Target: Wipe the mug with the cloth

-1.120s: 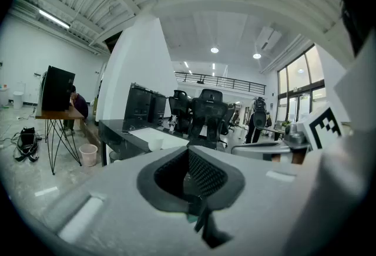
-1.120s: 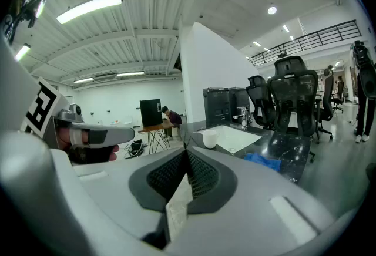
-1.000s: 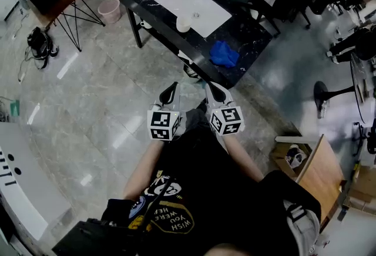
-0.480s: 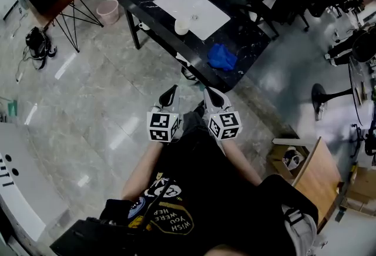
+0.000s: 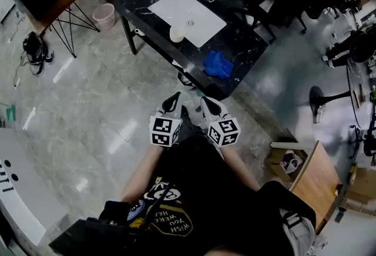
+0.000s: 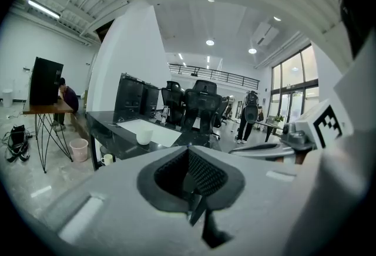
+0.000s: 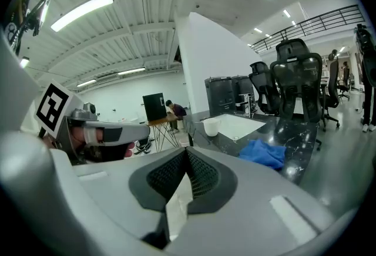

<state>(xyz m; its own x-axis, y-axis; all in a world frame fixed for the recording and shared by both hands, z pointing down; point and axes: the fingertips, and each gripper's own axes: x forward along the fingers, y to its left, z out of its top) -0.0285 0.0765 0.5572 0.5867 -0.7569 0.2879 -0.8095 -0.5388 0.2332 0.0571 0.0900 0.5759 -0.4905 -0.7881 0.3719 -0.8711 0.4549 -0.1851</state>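
Compared to a second ago, the black marbled table (image 5: 244,43) is sitting lower in the head view and closer to both grippers, so the gap's shrinking. The left hand-held gripper (image 5: 172,99) and right hand-held gripper (image 5: 207,102) are both clenched on nothing, ribbed dark pads pressed together. They're hanging side by side, still short of the table. The mug (image 5: 176,33), a plain white cylinder, is standing on a flat white mat (image 5: 194,5). The cloth (image 5: 218,64), soft, blue and crumpled, is lying on the glossy top near the closer edge, apart from the mug.
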